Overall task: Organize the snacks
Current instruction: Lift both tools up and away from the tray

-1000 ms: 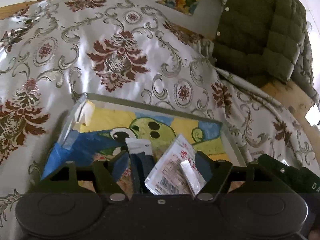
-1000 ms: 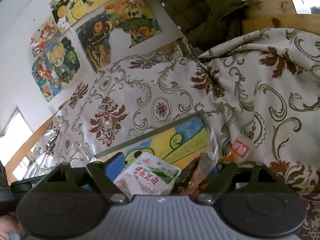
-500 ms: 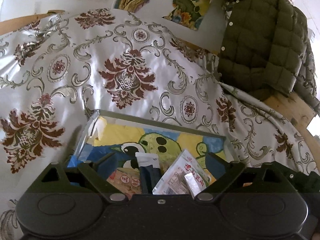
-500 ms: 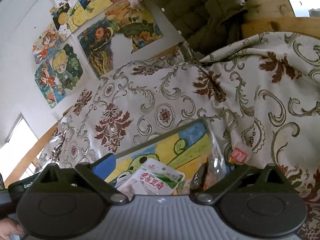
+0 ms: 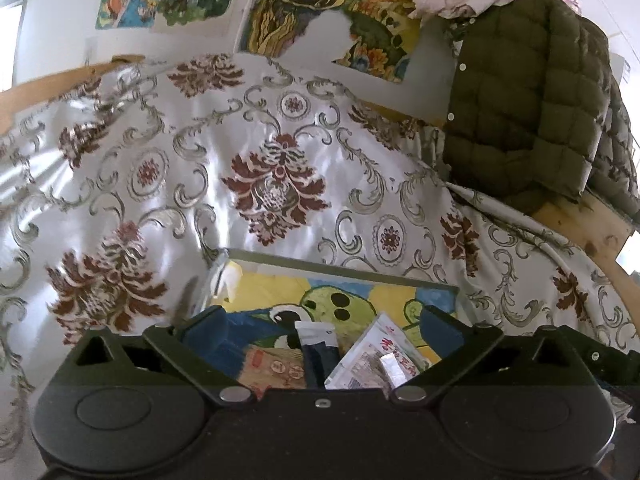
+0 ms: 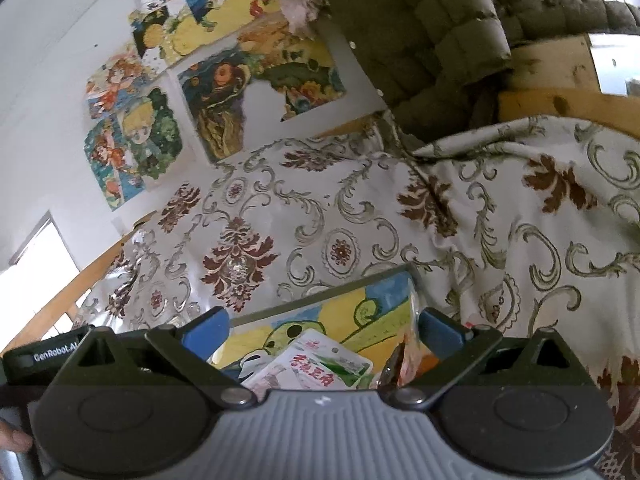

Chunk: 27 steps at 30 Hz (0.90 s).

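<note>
A clear box (image 5: pixel 336 270) with a yellow, green and blue cartoon picture on its floor lies on the patterned cloth. It holds several snack packets: a white one with red writing (image 5: pixel 374 360), a dark blue one (image 5: pixel 320 354) and a tan one (image 5: pixel 272 368). My left gripper (image 5: pixel 320 330) is open and empty above the near side of the box. In the right wrist view the box (image 6: pixel 332 292) shows the white packet (image 6: pixel 316 364) and a clear wrapper (image 6: pixel 408 352). My right gripper (image 6: pixel 320 328) is open and empty above it.
The white satin cloth with brown damask flowers (image 5: pixel 276 188) covers the surface. An olive quilted jacket (image 5: pixel 528 108) hangs at the back right over a wooden frame (image 5: pixel 588 224). Colourful drawings (image 6: pixel 256 96) cover the wall behind.
Both grippers have opened wider and pulled back and up from the box. Both views now show more of the wall. The packets stay in the box.
</note>
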Available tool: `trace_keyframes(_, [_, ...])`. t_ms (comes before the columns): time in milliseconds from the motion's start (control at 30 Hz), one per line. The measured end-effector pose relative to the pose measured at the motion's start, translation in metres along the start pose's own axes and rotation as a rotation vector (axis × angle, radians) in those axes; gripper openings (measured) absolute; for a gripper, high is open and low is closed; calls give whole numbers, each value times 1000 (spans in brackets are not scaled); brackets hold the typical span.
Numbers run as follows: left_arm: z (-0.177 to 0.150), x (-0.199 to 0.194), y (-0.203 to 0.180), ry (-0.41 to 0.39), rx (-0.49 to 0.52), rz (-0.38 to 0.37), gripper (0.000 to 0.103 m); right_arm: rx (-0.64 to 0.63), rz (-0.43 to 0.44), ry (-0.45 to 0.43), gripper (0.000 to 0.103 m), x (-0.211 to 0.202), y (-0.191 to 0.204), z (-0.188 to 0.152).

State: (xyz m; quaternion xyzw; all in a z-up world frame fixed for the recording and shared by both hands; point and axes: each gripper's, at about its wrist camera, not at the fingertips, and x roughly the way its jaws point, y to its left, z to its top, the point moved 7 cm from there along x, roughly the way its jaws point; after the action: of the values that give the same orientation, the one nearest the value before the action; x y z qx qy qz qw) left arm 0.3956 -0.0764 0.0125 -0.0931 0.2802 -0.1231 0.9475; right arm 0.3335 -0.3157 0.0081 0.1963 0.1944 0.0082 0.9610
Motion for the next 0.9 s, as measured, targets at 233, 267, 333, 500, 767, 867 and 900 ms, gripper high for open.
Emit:
trace_keyframes(233, [3, -23, 2, -23, -5, 23, 102, -50, -1, -13, 103, -17, 8, 1])
trace_keyframes(267, [1, -26, 3, -24, -7, 27, 102, -58, 1, -15, 103, -21, 9, 0])
trace_keyframes(333, [-1, -33, 4, -27, -10, 30, 102, -70, -1, -20, 103, -29, 10, -1])
trace_keyframes(500, [-10, -56, 5, -43, 0, 42, 102, -88, -8, -36, 103, -49, 13, -4])
trace_keyframes(767, [-28, -101, -2, -96, 79, 60, 102, -101, -24, -77, 103, -89, 18, -10])
trace_keyframes(867, [-41, -117, -4, -99, 86, 62, 102, -99, -25, -77, 103, -106, 19, -17])
trace_keyframes(900, [-46, -121, -4, -96, 89, 62, 102, -100, -27, -77, 103, -111, 20, -20])
